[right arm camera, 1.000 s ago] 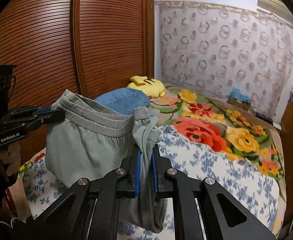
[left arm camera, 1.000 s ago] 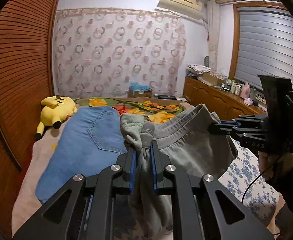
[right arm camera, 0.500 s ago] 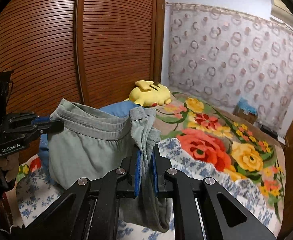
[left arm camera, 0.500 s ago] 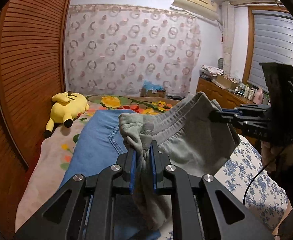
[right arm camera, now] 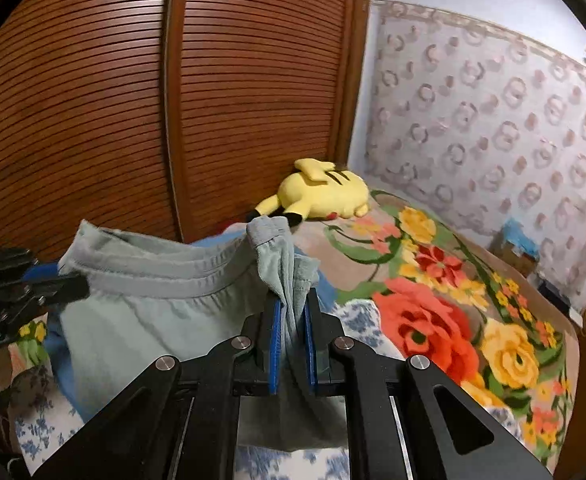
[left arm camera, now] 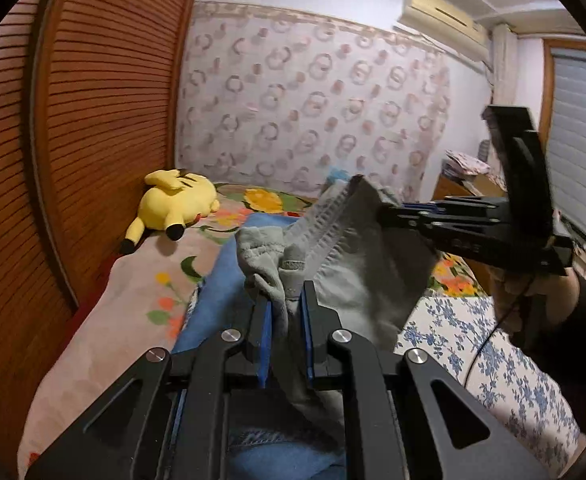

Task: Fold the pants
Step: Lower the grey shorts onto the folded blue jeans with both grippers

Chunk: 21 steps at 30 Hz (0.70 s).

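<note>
From left to right in the left wrist view, the slatted wooden wardrobe point(left arm camera: 77, 120) fills more of the frame than a second ago, and the yellow plush toy point(left arm camera: 177, 204) sits nearer the centre, so the camera has swung leftward. The blue jeans point(left arm camera: 217, 300) lie flat on the bed point(left arm camera: 125, 304), now mostly hidden under the grey pants point(left arm camera: 357, 276). The left claw point(left arm camera: 286, 320) stays pressed together on one bunched corner of the pants' waistband, as before. To the right, the right claw point(left arm camera: 393, 212) pinches the other end of the waistband; it has come up higher and closer to the left claw than a second ago, so the waistband between them runs shorter and steeper. The hand point(left arm camera: 533, 300) holding it shows below.

In the right wrist view, the left claw point(right arm camera: 73, 280) grips the waistband at far left, the pants point(right arm camera: 153, 312) hang lifted above the bed, and the right claw point(right arm camera: 292, 332) remains clamped on its bunched corner. The plush toy point(right arm camera: 321, 192) appears larger and closer than earlier, with the floral blanket point(right arm camera: 453, 320) spreading right.
</note>
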Motion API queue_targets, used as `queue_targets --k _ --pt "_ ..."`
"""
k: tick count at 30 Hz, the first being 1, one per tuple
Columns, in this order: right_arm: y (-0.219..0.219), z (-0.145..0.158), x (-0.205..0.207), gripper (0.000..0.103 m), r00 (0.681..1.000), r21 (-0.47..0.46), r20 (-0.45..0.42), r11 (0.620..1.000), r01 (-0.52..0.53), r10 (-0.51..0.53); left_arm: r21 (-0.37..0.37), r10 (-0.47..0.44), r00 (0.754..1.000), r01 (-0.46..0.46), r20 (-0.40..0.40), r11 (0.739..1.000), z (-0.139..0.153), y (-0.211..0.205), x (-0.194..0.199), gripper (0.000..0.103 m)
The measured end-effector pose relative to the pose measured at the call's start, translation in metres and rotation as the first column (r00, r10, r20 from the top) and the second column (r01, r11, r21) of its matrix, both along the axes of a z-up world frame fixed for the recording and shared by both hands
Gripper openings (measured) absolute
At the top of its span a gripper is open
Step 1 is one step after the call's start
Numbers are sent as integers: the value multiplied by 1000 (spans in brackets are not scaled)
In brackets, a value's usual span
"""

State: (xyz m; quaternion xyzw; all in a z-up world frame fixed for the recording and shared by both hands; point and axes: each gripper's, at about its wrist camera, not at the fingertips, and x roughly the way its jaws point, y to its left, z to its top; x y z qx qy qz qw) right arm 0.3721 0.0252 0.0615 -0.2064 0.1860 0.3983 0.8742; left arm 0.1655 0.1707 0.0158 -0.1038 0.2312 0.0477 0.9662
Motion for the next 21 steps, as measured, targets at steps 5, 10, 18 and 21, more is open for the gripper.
queue_targets --k 5,10,18,21 --pt "13 -5 17 10 999 1 -2 999 -46 46 2 53 999 -53 5 999 -3 -1 -11 14" --pt "22 -14 35 10 997 -8 -25 998 -69 69 -48 98 995 -99 -23 994 -14 8 -14 14" --pt "32 -19 47 10 995 -2 -50 996 -91 90 -32 137 989 -139 -51 990 -25 7 -20 14" --pt "38 -20 48 10 994 -4 -55 996 -91 91 -28 141 989 -142 -55 989 -27 5 -22 14"
